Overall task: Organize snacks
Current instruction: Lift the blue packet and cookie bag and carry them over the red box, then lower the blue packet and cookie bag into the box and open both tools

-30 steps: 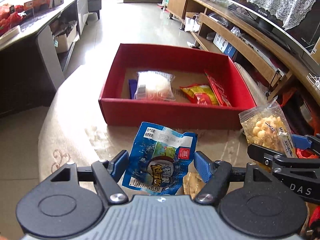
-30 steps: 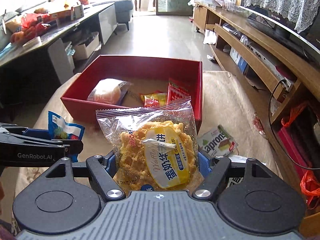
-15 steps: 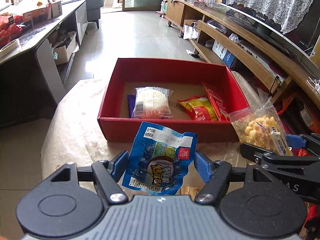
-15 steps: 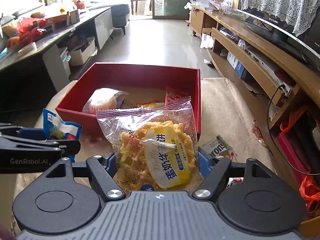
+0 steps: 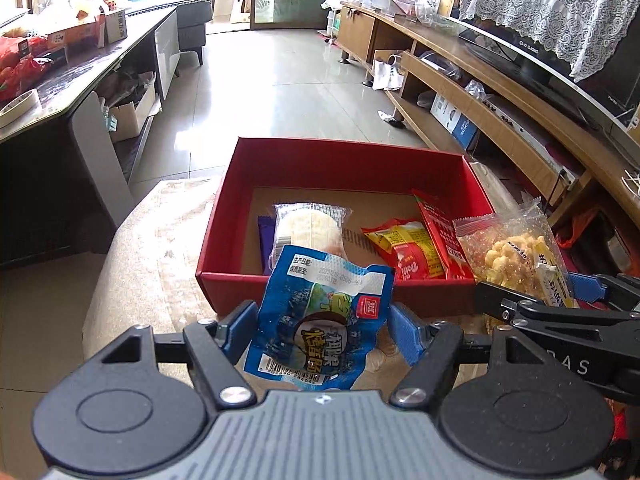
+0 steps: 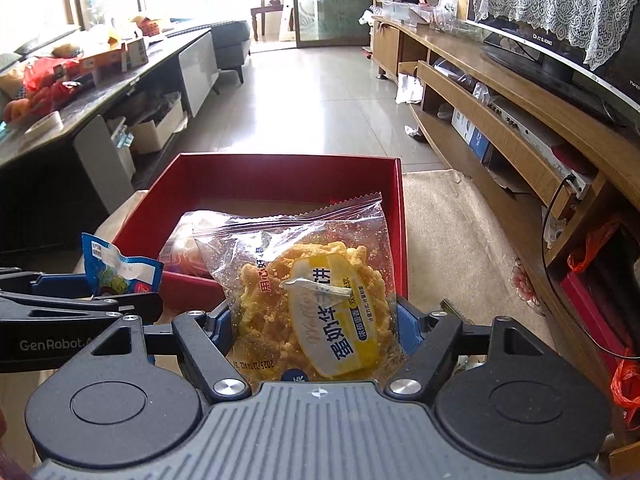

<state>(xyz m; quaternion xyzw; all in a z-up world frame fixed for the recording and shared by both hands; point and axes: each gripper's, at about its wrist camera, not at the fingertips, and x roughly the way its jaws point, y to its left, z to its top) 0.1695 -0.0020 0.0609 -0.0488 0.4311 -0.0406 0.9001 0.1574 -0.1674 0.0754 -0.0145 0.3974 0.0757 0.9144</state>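
My left gripper (image 5: 322,330) is shut on a blue snack packet (image 5: 320,320) and holds it just before the near wall of the red box (image 5: 340,292). My right gripper (image 6: 314,330) is shut on a clear bag of yellow egg-milk crisps (image 6: 312,300), held at the box's near right corner (image 6: 400,280). The crisps bag also shows in the left wrist view (image 5: 516,256), and the blue packet in the right wrist view (image 6: 116,270). In the box lie a clear-wrapped white cake (image 5: 308,228), a purple packet (image 5: 266,240), a yellow-red packet (image 5: 408,248) and a red packet (image 5: 440,228).
The box sits on a beige cloth-covered table (image 5: 160,248). A wooden TV stand (image 6: 520,128) runs along the right, a dark cluttered counter (image 5: 60,92) along the left. Tiled floor (image 5: 272,88) lies beyond the box.
Both grippers have risen and moved toward the box with their packets. The box interior shows more from above than before.
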